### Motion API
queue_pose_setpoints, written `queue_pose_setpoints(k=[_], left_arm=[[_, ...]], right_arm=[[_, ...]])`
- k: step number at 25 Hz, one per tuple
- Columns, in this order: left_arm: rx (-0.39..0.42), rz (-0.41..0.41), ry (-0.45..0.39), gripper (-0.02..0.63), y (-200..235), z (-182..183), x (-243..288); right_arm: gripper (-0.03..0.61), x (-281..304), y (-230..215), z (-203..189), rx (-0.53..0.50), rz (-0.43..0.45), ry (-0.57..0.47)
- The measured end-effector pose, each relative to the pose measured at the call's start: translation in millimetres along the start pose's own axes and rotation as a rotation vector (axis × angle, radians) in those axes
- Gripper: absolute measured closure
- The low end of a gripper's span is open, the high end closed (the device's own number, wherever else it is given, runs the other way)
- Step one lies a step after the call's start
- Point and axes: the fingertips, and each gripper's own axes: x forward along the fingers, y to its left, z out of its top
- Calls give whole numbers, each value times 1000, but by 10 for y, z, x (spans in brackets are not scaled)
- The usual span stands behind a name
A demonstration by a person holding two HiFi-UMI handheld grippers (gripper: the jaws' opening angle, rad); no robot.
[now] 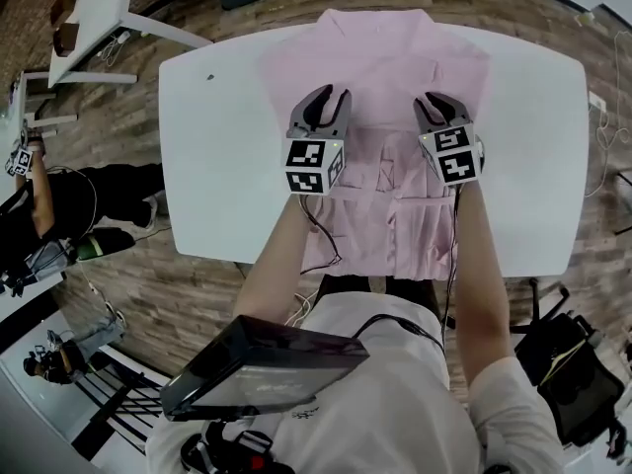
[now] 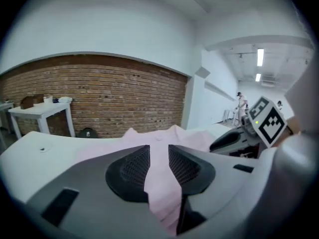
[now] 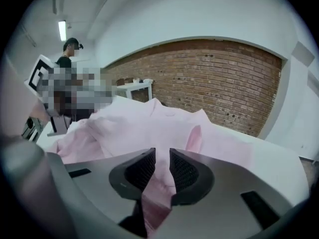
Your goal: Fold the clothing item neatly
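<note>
pink shirt (image 1: 395,62), l claw (image 1: 331,97), r claw (image 1: 437,102) parted

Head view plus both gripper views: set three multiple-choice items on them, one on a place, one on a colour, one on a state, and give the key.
1. Where does the shirt lie?
A on the white table
B on the floor
C over a chair

2. What colour is the shirt?
A blue
B pink
C grey

3. How do the left claw and the right claw stand?
A both shut tight
B both apart, cloth in the gap
C both apart, nothing in the gap

Key: 1 A, the head view shows it spread on the tabletop; 2 B, it is pink in every view; 3 B, each gripper view shows pads apart with pink cloth between.
</note>
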Motion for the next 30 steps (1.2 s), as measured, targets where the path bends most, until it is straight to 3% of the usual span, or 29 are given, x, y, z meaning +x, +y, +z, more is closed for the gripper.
queue_pose_setpoints(k=[4, 6, 7, 12, 15, 18, 22, 30], left_arm=[[-88, 122, -8, 515, 708, -30, -197], [-123, 145, -6, 515, 887, -80, -251], [-134, 148, 0, 515, 932, -117, -264], [-141, 121, 21, 515, 877, -260, -279], [-133, 101, 28, 515, 793, -296, -240], [-140, 81, 41, 515, 772, -330, -166], [-192, 86, 66, 515, 823, -460, -113], [-203, 70, 67, 515, 850, -457, -108]], right_arm=[[508, 77, -100, -149, 18, -86, 67], [577, 71, -101, -135, 17, -94, 68], [577, 53, -72, -125, 17, -81, 66], [575, -116, -98, -138, 92, -85, 11], [519, -44, -114, -163, 81, -66, 36], [506, 59, -135, -203, 86, -58, 86], [561, 42, -155, -230, 52, -72, 121], [561, -370, -86, -419, 132, -56, 129]])
